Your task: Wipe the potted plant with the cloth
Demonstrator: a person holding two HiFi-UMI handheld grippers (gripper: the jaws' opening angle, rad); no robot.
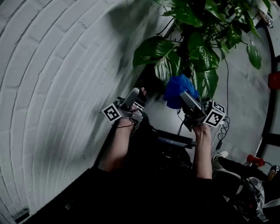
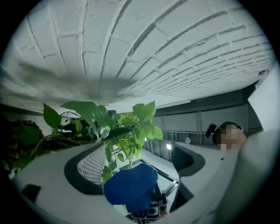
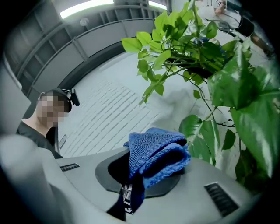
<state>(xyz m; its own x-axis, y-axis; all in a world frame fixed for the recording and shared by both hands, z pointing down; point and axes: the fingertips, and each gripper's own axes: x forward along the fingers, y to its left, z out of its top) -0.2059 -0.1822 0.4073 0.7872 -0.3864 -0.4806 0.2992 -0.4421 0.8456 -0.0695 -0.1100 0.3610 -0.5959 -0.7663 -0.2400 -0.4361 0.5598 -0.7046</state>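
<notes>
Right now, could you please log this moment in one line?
right tool: shut on cloth | left tool: open | plant: beside cloth

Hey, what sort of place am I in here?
Probably an indoor room, perhaps an office or lab: a white-painted brick wall, a leafy potted plant, a ceiling strip light and loose cables on the floor.

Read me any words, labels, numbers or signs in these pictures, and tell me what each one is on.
No readable words or numbers anywhere.
Tag on the blue cloth: white print, too blurred to read.
Left marker cube and right marker cube: square patterns only, no text.
</notes>
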